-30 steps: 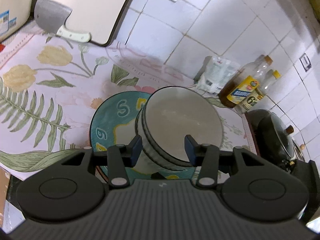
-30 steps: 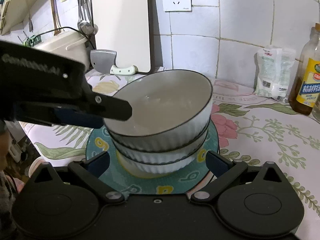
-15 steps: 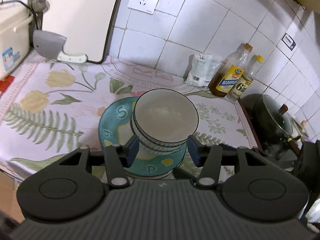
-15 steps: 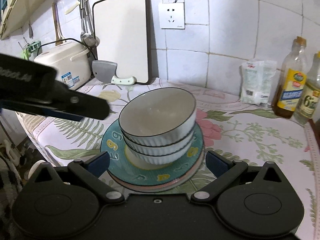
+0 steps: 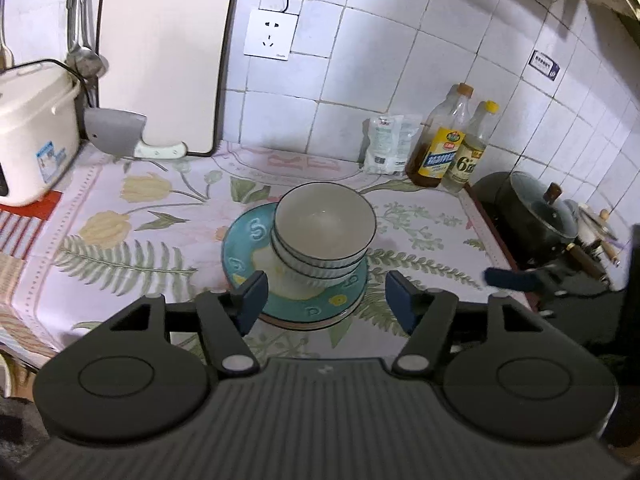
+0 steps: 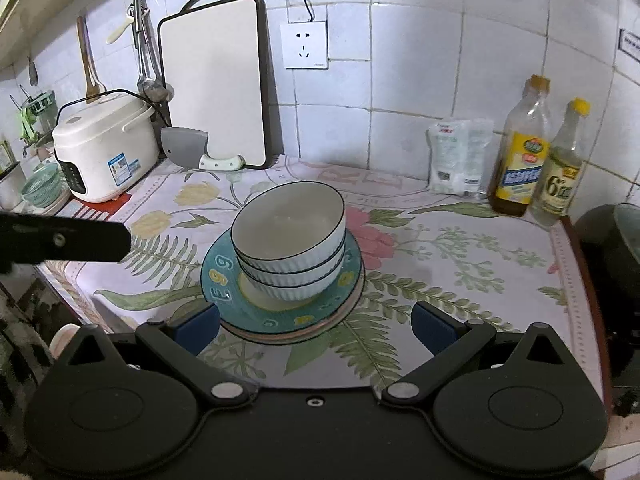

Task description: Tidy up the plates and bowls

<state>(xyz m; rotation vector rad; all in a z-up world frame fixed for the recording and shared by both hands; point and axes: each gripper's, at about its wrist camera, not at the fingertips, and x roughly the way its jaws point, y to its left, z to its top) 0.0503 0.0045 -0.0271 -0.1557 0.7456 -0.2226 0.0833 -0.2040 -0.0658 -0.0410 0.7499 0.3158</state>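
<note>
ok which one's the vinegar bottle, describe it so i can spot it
Find the tiled back wall and follow the counter to its right end, before the black pot. Two yellow-capped bottles stand there side by side. It is the shorter, paler bottle nearest the pot, with a big 6 on its label.

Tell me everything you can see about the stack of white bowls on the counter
The stack of bowls is three deep white bowls nested upright, glazed like ceramic, with ribbed outer walls and thin dark rims. The top bowl looks empty and sits slightly tilted. The stack rests on a teal plate with yellow markings; a pinkish plate edge shows beneath that, all on the floral cloth. Neither gripper touches the stack.
</note>
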